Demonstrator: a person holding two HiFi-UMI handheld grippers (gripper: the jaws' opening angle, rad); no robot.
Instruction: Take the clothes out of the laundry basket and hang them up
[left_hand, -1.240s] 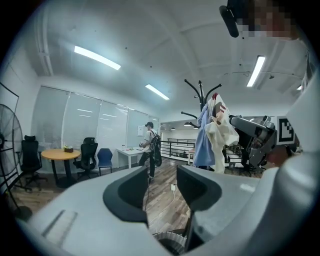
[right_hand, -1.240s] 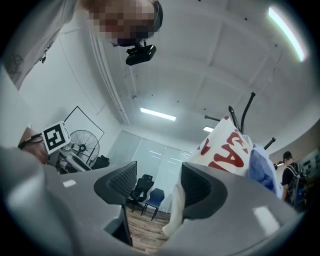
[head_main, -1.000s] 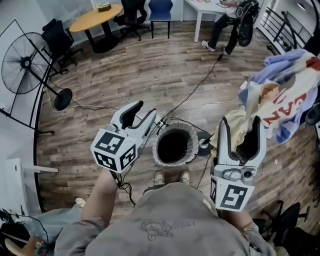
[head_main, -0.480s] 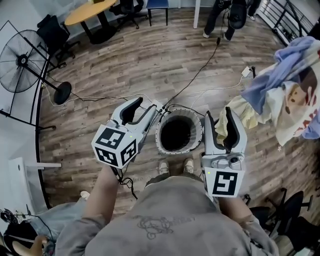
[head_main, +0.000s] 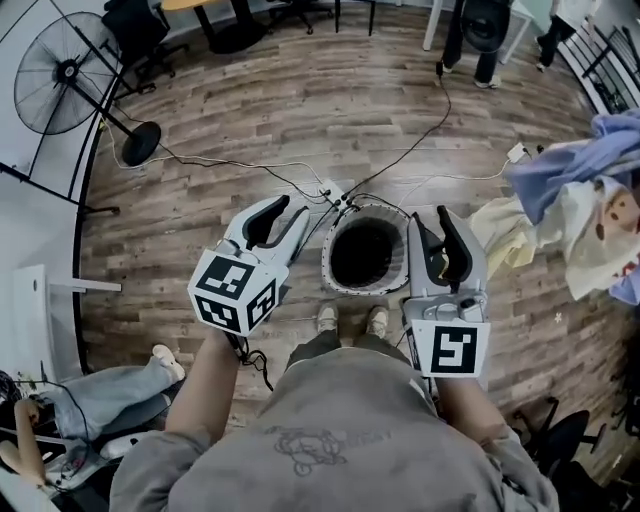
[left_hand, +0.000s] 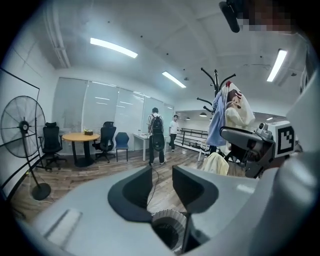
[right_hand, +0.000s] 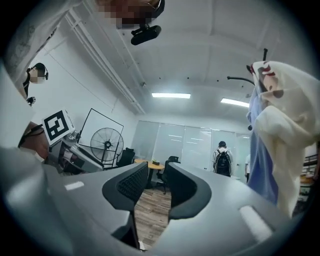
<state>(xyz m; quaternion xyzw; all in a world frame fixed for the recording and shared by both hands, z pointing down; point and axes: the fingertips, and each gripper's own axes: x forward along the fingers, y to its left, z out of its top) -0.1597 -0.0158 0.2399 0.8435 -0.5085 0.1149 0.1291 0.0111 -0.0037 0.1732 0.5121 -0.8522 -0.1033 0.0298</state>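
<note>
Left gripper (head_main: 290, 208) apart and empty, right gripper (head_main: 430, 222) just been half-closing on nothing, so I might nab laundry basket (head_main: 380, 209) mesh.

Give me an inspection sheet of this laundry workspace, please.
Surface: wooden floor.
Job's things: laundry basket at the person's feet, inside dark, no clothes seen; clothes hung at right.
Clutter: pale yellow garment beside them.
Grippers: left gripper open, empty; right gripper open, jaws just been closing, nothing between.
Cables: cables trail across the floor near the basket.
Surroundings: standing fan, people at the far end.
</note>
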